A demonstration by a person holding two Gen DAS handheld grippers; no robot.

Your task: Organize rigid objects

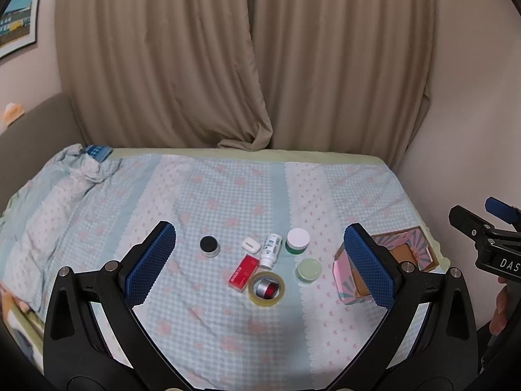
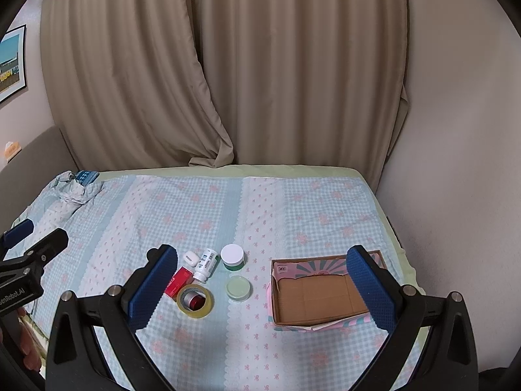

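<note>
From my station, both tools hang above the bed (image 2: 325,195) with nothing between their pads. The left tool (image 1: 260,264) stands spread wide, and so does the right tool (image 2: 260,280); neither touches any item.

The items lie in a loose cluster on the checked bedspread (image 1: 228,195). Noted: a small jar with a black lid (image 1: 209,246) set apart to the left; a white earbud case (image 1: 250,245); a white pill bottle (image 1: 271,250) lying on its side; a red carton (image 1: 244,273) just beside the bottle; a roll of clear tape (image 1: 266,288) lying flat, with a small red-and-silver object (image 2: 192,300) inside its ring; a green jar with a white lid (image 1: 297,241); and a pale green round lid or tin (image 1: 308,269).

The open cardboard box (image 2: 319,293) sits to the right of the cluster, apart from it, its brown floor bare as far as I can see.

Judgement: no item has been stowed, so the first pick is in hand. The next move calls for lowering one tool over a single item, likely the pale green round piece or the green jar nearest the box, closing squarely across it, and avoiding its neighbours.
</note>
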